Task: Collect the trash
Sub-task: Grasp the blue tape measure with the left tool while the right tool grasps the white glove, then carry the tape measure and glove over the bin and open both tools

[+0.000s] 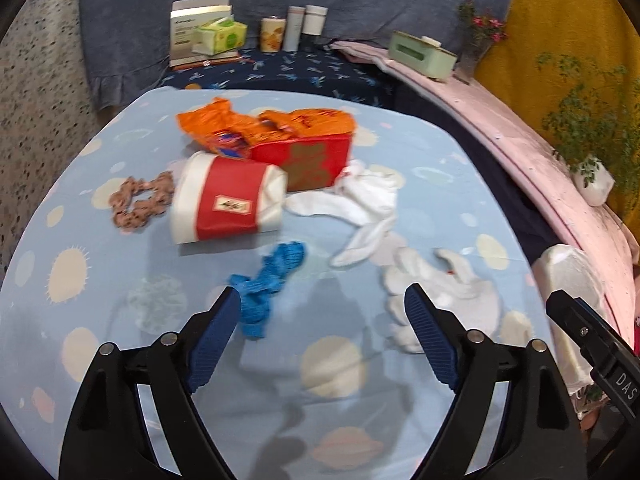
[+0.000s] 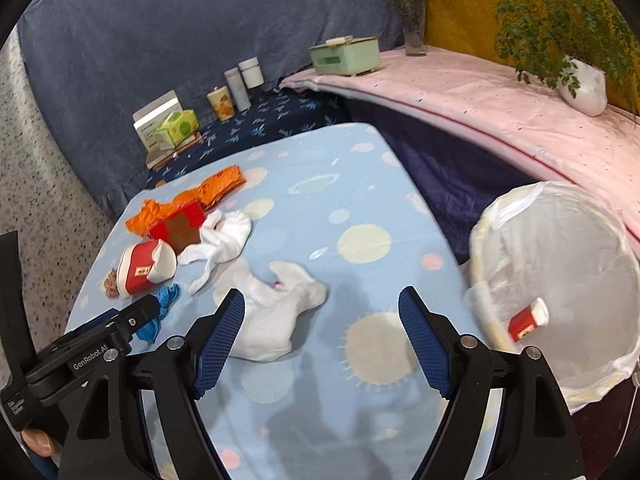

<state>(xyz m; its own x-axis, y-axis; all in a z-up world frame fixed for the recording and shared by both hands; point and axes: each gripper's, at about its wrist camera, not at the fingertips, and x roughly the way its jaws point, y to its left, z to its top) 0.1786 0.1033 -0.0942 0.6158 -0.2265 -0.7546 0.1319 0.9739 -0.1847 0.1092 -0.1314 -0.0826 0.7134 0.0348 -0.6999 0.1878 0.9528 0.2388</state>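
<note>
On the blue planet-print sheet (image 1: 100, 280) lie a squashed red-and-white paper cup (image 1: 228, 204), a red box (image 1: 308, 160), an orange wrapper (image 1: 240, 124) and a crumpled blue piece (image 1: 268, 284). My left gripper (image 1: 324, 304) hovers open over the sheet, its left finger just beside the blue piece, nothing between the pads. My right gripper (image 2: 322, 306) is open too, with a white sock (image 2: 272, 312) by its left finger. At the right stands a bin lined with a white bag (image 2: 580, 240); another red-and-white cup (image 2: 528, 318) lies inside it.
White socks (image 1: 360, 208) and a brown scrunchie (image 1: 140, 200) lie among the trash. Boxes and jars (image 1: 280, 32) stand at the back. A green box (image 2: 344, 56), a flower vase (image 2: 414, 32) and a potted plant (image 2: 580, 84) rest on the pink ledge.
</note>
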